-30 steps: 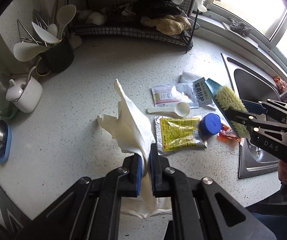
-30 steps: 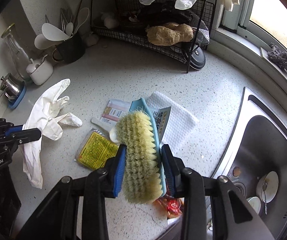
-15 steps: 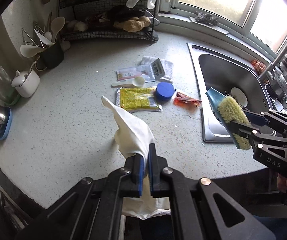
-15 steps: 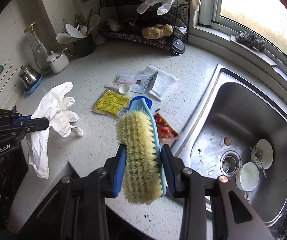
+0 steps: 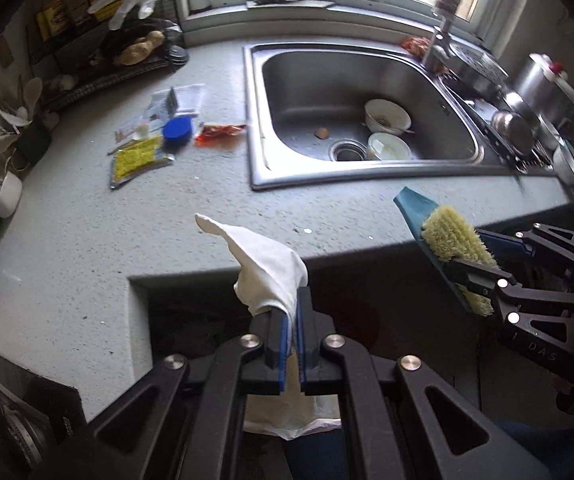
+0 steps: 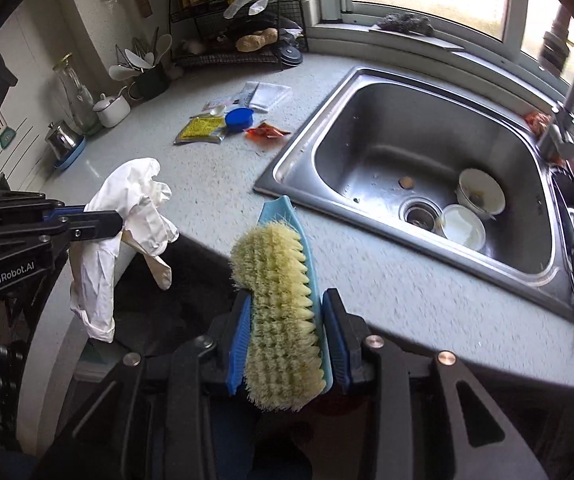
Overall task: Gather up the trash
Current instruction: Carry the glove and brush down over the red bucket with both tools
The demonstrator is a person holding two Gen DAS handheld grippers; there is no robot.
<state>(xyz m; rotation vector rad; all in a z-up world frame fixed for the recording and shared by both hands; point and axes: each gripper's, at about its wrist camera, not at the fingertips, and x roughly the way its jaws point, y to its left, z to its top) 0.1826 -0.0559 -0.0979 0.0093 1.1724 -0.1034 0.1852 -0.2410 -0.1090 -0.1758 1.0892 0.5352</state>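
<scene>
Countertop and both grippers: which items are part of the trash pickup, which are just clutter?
Job:
- white glove, pinched in left hand-held gripper
- scrub brush, clamped in right hand-held gripper
- yellow packet
- red wrapper
- blue lid

Lying about:
- bowls in sink
- utensil cup
- wire rack
- white pot

On the bench, a sachet, a lid and a torn wrapper lay left of the sink. Two bowls sat in the sink beside the drain. A wire rack stood in the far corner.
</scene>
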